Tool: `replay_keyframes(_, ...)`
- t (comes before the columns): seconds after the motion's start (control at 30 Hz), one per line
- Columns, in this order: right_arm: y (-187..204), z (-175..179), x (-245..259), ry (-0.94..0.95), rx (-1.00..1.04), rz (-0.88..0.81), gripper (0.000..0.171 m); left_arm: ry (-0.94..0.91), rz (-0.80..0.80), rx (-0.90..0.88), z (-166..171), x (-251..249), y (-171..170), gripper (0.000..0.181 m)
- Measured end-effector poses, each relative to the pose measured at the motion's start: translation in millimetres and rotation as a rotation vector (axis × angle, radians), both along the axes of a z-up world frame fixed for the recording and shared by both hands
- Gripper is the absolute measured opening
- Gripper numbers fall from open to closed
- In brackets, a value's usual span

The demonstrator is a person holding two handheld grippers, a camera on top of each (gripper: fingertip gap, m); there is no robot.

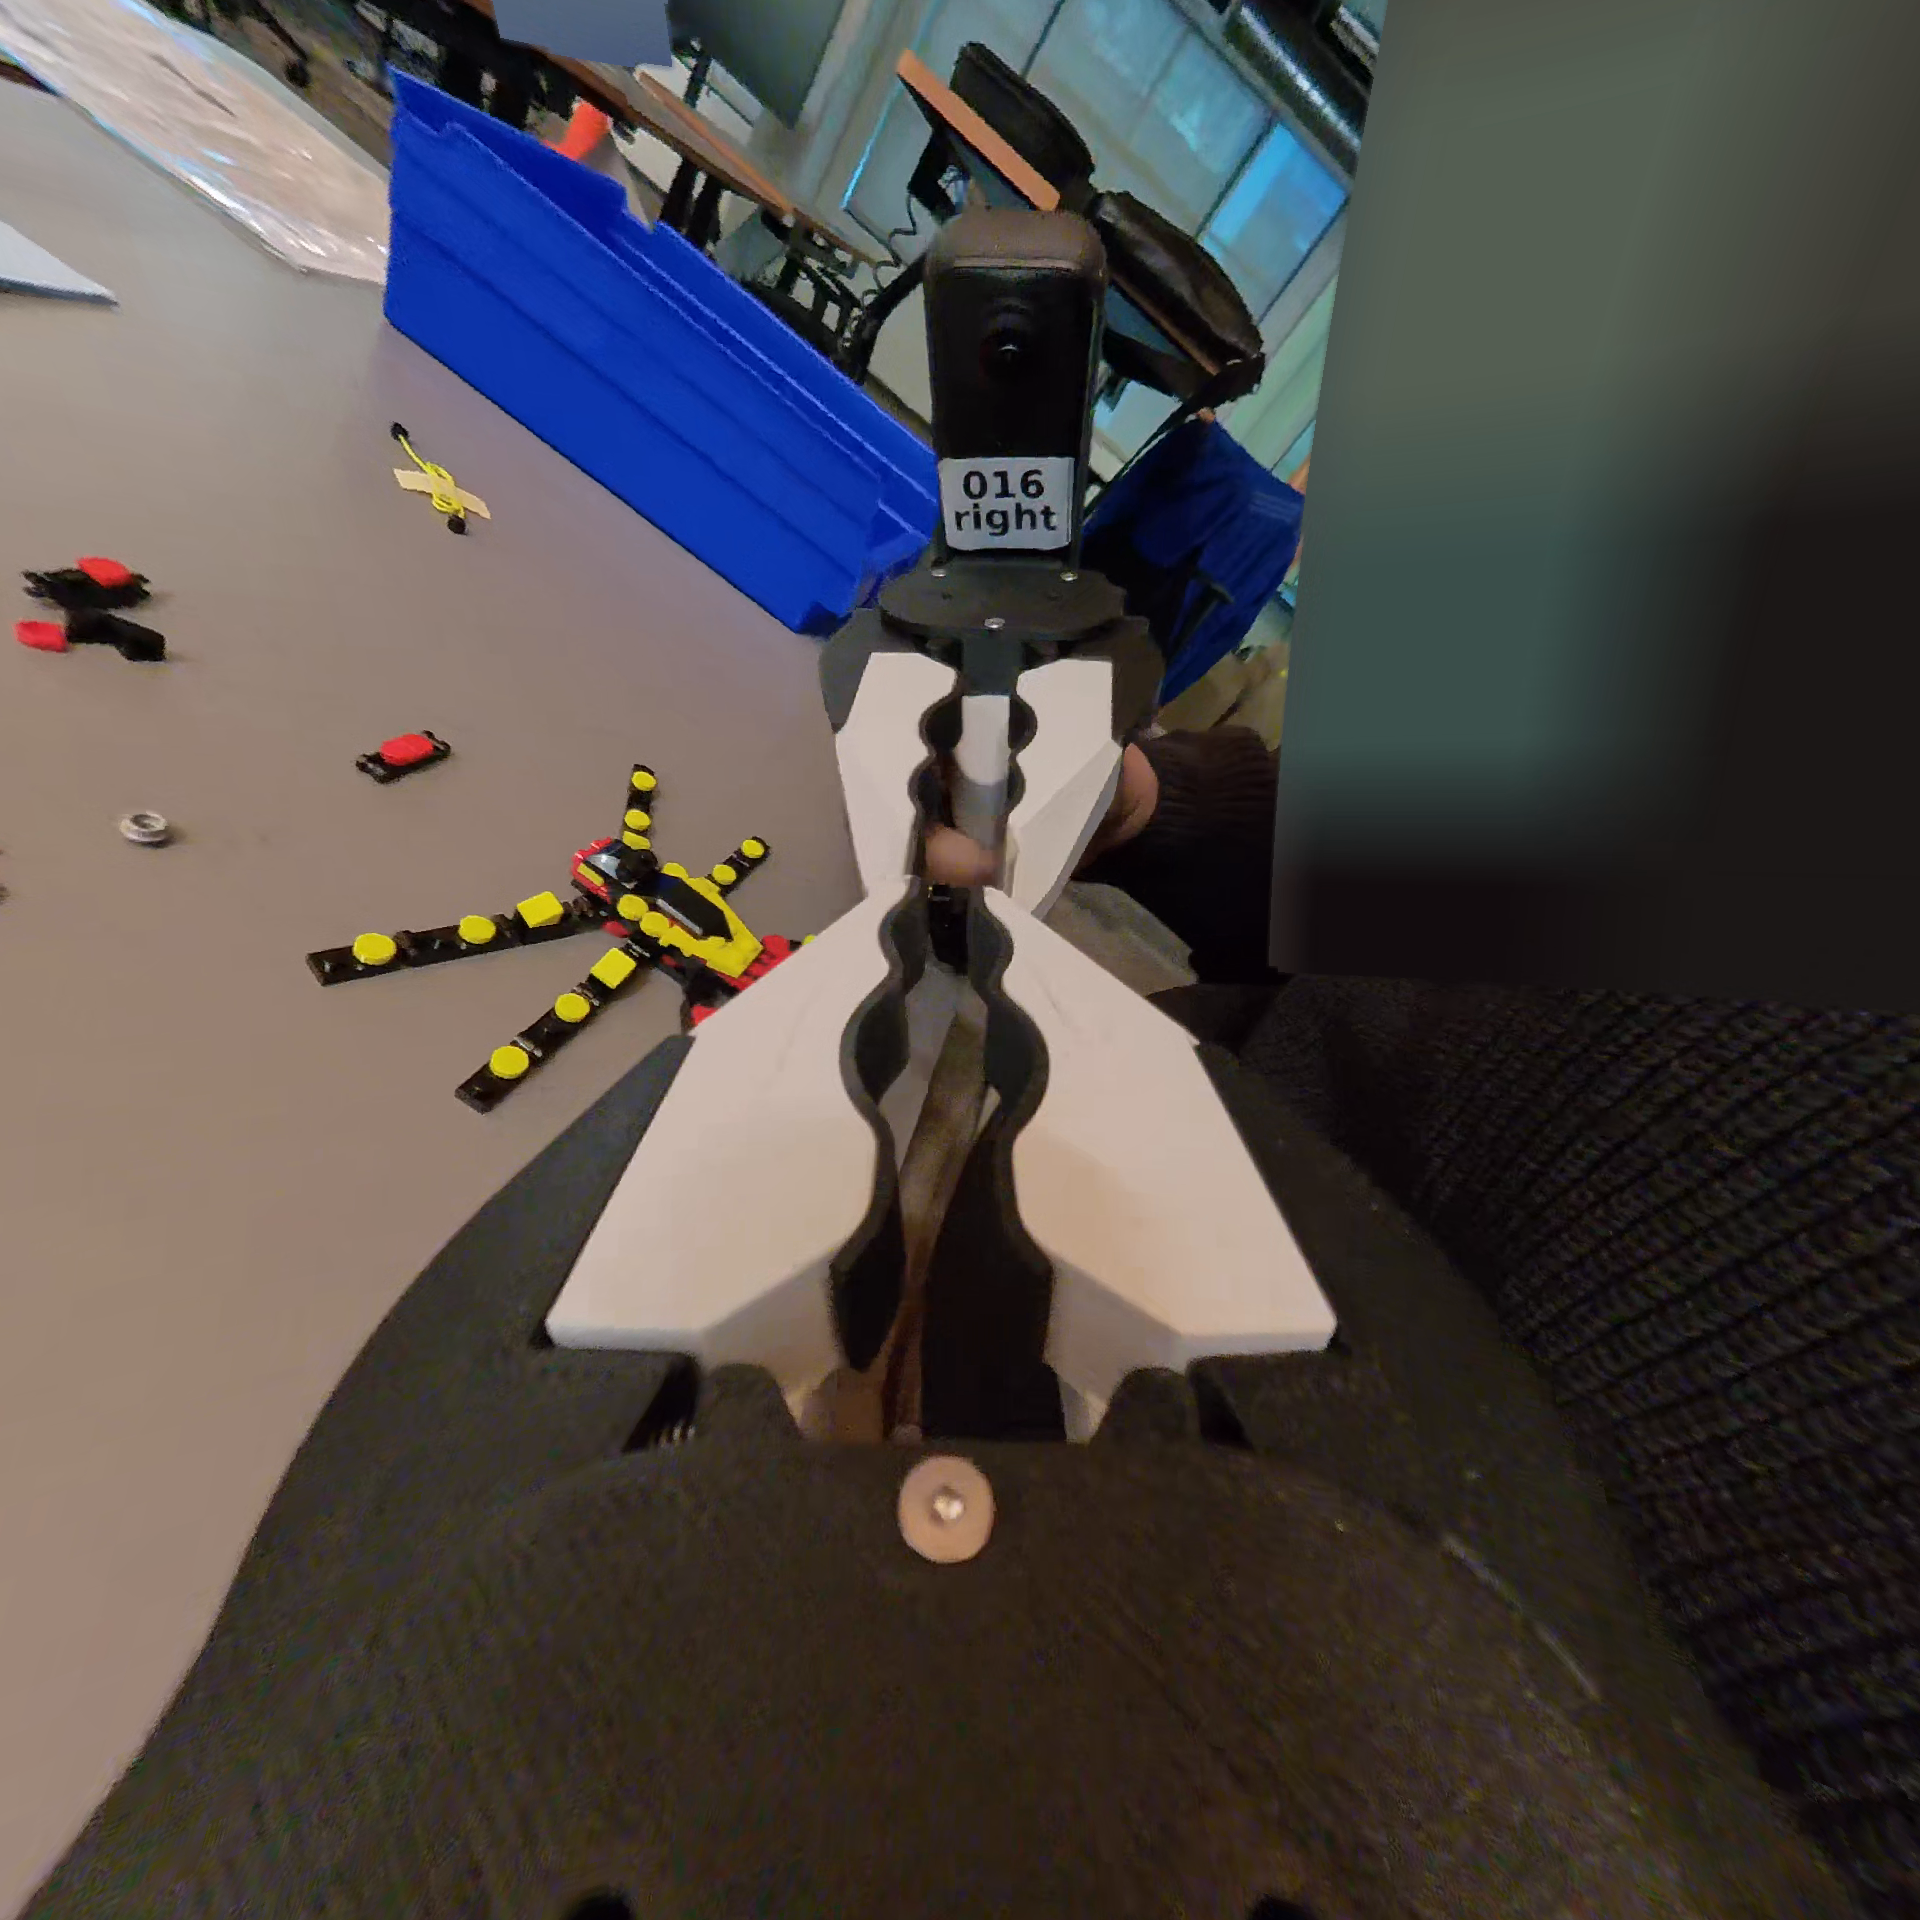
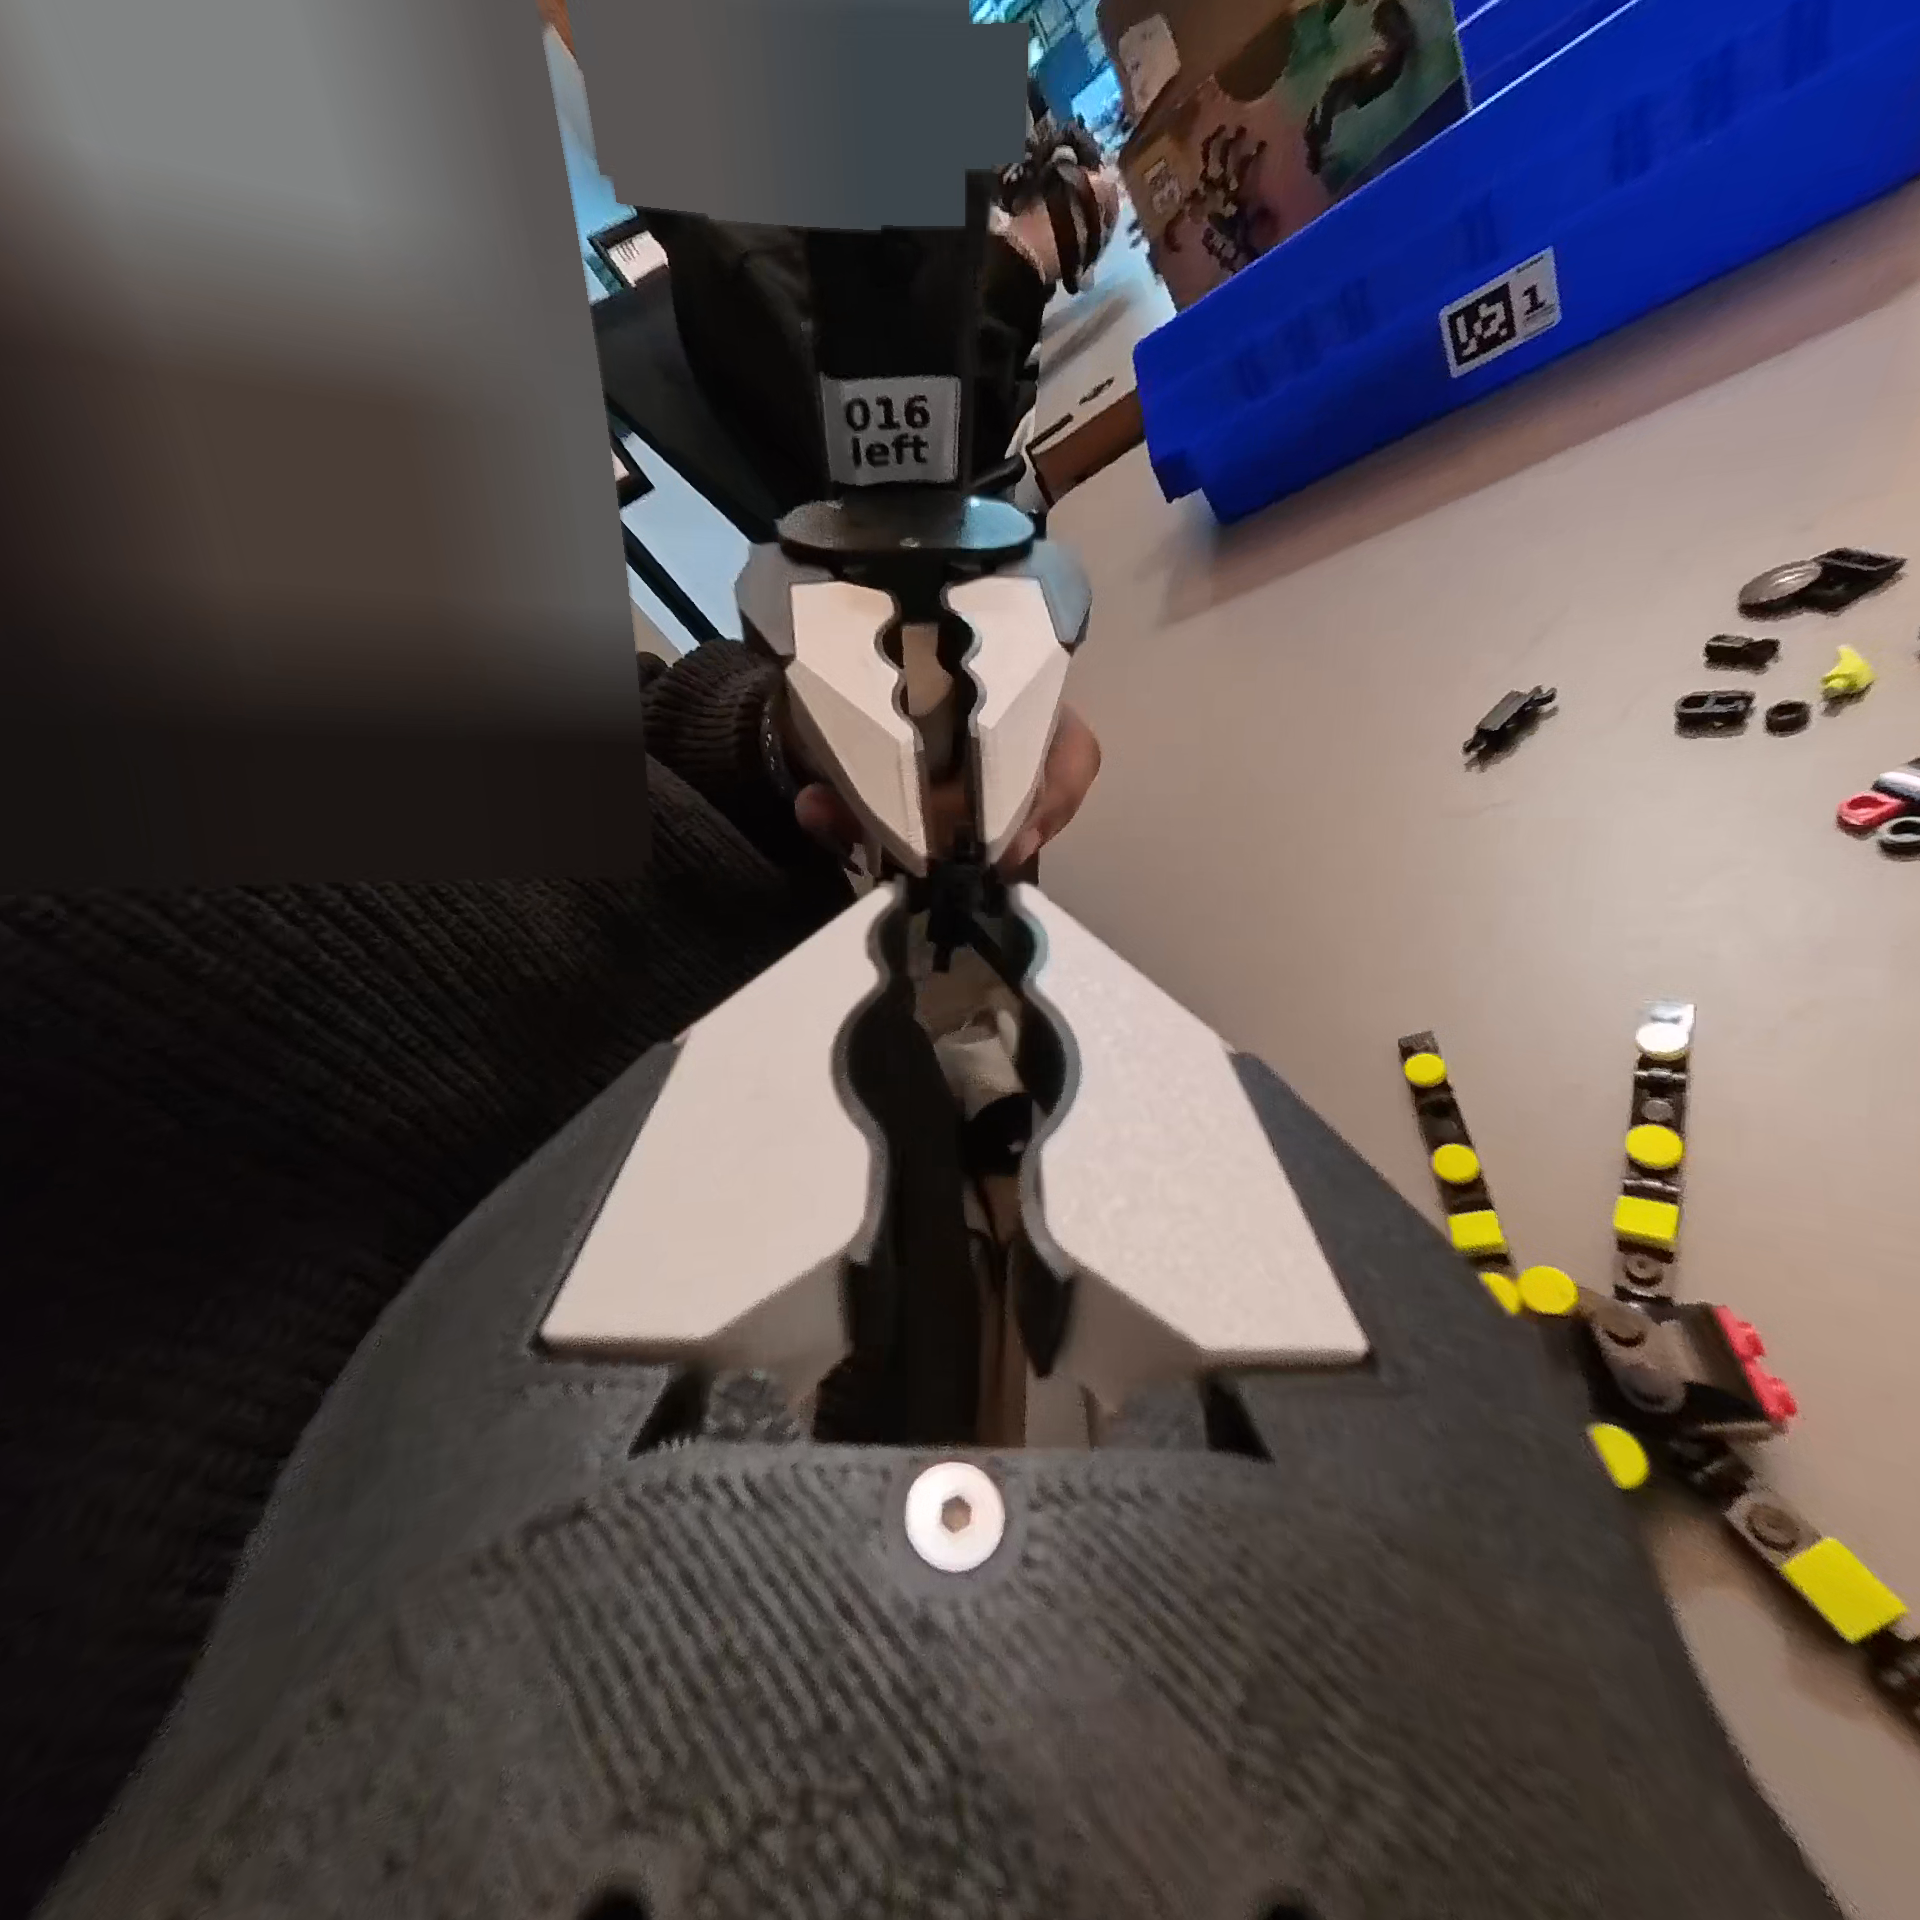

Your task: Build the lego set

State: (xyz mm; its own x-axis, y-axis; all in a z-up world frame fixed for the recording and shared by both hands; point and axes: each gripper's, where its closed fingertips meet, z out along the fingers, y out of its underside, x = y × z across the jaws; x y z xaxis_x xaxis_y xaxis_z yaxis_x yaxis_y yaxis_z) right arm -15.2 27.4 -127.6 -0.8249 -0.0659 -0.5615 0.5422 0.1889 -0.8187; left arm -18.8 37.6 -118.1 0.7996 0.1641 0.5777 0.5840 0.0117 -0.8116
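My left gripper (image 1: 945, 904) and my right gripper (image 2: 956, 904) point at each other, tip to tip, above the table's near edge. A small black Lego piece (image 2: 961, 920) sits where the tips meet, and both pairs of white fingers are closed on it. It shows as a dark sliver in the left wrist view (image 1: 943, 930). The Lego model (image 1: 665, 914), a black and red body with long black arms carrying yellow tiles, lies flat on the grey table beside the grippers. It also shows in the right wrist view (image 2: 1662, 1351).
A blue bin (image 1: 644, 374) stands behind the model. Loose red and black pieces (image 1: 88, 613), a red-topped piece (image 1: 405, 753) and a silver round part (image 1: 145, 828) lie on the table. More small black pieces (image 2: 1745, 686) lie near the bin. A dark knit sleeve (image 2: 312, 1143) fills one side. Only a small space, under 4 cm, lies between the two pairs of fingers.
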Motion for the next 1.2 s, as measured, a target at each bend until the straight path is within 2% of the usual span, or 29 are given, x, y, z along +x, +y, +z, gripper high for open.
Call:
replay_keyframes(0.23,3,4,-2,-0.066,-0.041,0.005,0.017,-0.100,-0.022,0.069,4,-2,-3,0.001)
replay_keyframes(0.43,1,1,6,-0.070,-0.033,0.051,0.006,-0.113,-0.054,0.071,4,3,1,0.001)
replay_keyframes(0.6,1,2,3,-0.070,-0.027,0.036,0.006,-0.120,-0.036,0.076,4,1,1,0.002)
replay_keyframes(0.67,3,6,-2,-0.120,-0.060,0.017,0.006,-0.115,-0.012,0.081,5,-3,-2,0.012)
replay_keyframes(0.8,6,12,-14,-0.248,-0.124,-0.027,0.005,-0.160,-0.060,0.074,0,3,0,0.005)
replay_keyframes(1.0,0,8,-14,-0.322,-0.114,-0.038,0.005,-0.193,-0.046,0.056,-5,2,4,0.016)
replay_keyframes(1.2,-3,8,-15,-0.367,-0.113,-0.057,0.006,-0.250,-0.028,0.079,-6,-4,0,0.004)
